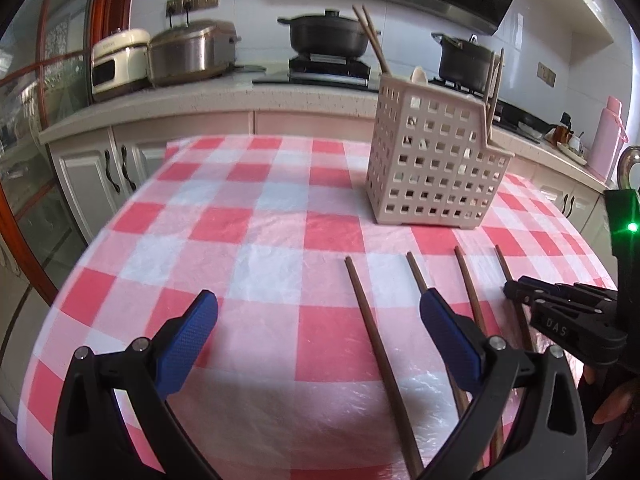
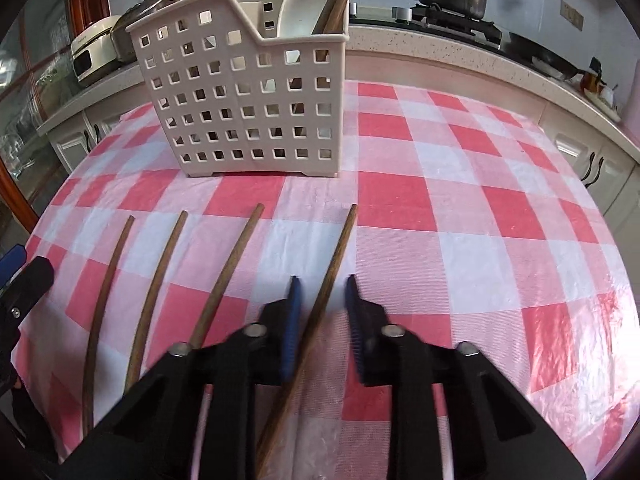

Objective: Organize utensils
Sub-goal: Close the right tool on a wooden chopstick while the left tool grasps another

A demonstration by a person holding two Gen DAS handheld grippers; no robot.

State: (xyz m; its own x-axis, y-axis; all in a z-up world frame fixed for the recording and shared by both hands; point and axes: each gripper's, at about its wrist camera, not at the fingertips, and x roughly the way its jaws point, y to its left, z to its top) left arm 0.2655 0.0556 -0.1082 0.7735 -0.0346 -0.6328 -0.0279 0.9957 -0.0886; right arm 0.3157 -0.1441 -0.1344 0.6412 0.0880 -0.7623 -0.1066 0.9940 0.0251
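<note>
Several brown wooden chopsticks lie side by side on the red-and-white checked tablecloth (image 2: 400, 200). My right gripper (image 2: 322, 286) is low over the rightmost chopstick (image 2: 336, 256), which runs between its blue pads with a small gap on each side; the jaws are partly open. It also shows in the left wrist view (image 1: 516, 288). My left gripper (image 1: 320, 312) is wide open and empty, with the leftmost chopstick (image 1: 368, 320) between its fingers. A beige perforated utensil basket (image 2: 248, 100), also in the left wrist view (image 1: 432, 160), holds chopsticks and a white spoon (image 2: 300, 8).
Behind the table runs a kitchen counter (image 1: 200, 100) with a rice cooker (image 1: 192, 52), a white appliance (image 1: 116, 60), and black pots (image 1: 328, 32) on a stove. White cabinets (image 1: 96, 168) stand below. A pink bottle (image 1: 608, 132) is at the far right.
</note>
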